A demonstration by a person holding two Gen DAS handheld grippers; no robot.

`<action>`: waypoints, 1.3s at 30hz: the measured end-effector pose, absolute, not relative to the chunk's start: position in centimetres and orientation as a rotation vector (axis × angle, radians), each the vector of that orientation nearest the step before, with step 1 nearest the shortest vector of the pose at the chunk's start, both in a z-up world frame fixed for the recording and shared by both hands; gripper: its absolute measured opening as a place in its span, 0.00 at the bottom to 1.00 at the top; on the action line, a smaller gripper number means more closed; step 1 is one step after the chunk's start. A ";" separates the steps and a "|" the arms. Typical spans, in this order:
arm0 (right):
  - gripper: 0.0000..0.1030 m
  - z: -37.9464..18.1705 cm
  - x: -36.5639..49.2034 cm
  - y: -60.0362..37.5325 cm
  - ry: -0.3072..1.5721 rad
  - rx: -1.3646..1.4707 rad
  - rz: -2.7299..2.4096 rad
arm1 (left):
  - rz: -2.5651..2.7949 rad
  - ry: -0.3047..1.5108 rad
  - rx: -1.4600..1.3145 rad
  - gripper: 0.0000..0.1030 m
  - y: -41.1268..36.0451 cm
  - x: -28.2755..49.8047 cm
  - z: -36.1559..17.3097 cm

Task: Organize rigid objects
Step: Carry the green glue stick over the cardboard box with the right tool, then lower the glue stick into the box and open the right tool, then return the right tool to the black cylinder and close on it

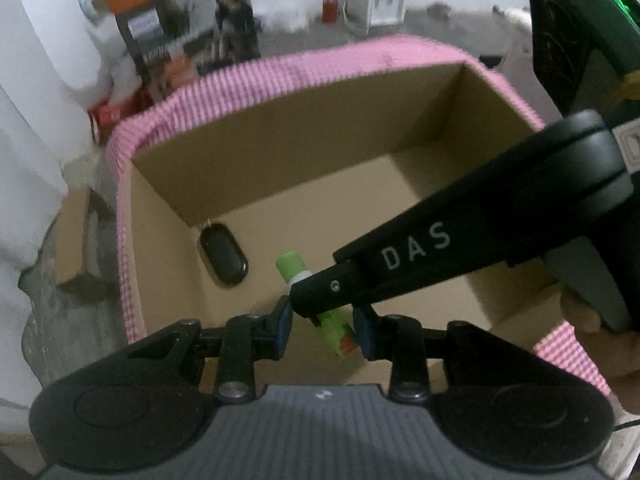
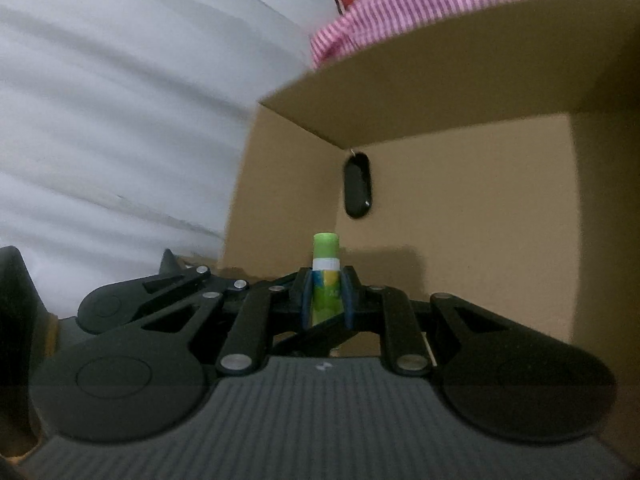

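The right claw is closed on a green glue stick, its blue pads pressing the tube's sides just below the white band, so that the green cap points forward into an open cardboard box. In the left wrist view the same stick hangs over the box floor, gripped by the right claw, which reaches in from the right, its black arm marked "DAS". The left claw is parted around the stick's lower end, with one blue pad on either side; whether those pads touch the tube cannot be told. The box has a rim wrapped in pink-and-white striped covering. On its floor, near the far left corner, lies a black oval fob, well apart from the stick.
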State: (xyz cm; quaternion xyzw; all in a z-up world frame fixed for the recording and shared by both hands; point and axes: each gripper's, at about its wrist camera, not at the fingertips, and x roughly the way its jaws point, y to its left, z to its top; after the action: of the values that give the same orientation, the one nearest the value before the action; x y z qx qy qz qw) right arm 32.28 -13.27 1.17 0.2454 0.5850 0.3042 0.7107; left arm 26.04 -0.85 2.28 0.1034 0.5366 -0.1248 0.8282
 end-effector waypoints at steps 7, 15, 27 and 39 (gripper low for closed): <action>0.16 -1.7 33.6 -11.5 1.416 0.561 0.689 | -0.237 1.220 0.235 0.41 0.5 27.6 1.0; 0.19 -2.4 35.5 -9.7 1.440 0.596 0.710 | -0.230 1.190 0.215 0.61 0.4 26.7 2.3; 0.39 7.6 30.2 -17.1 1.129 0.557 0.711 | -0.299 0.985 0.178 0.78 -0.3 21.8 8.2; 0.44 12.4 13.0 -27.1 0.793 0.437 0.625 | -0.449 0.749 0.147 0.85 -4.3 10.4 11.4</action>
State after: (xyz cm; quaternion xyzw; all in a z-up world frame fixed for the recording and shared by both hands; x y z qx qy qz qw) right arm 12.98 -27.06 12.36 0.2078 0.3770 0.2971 0.8523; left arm 10.42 -4.33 11.43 0.0712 0.3624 -0.2172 0.9035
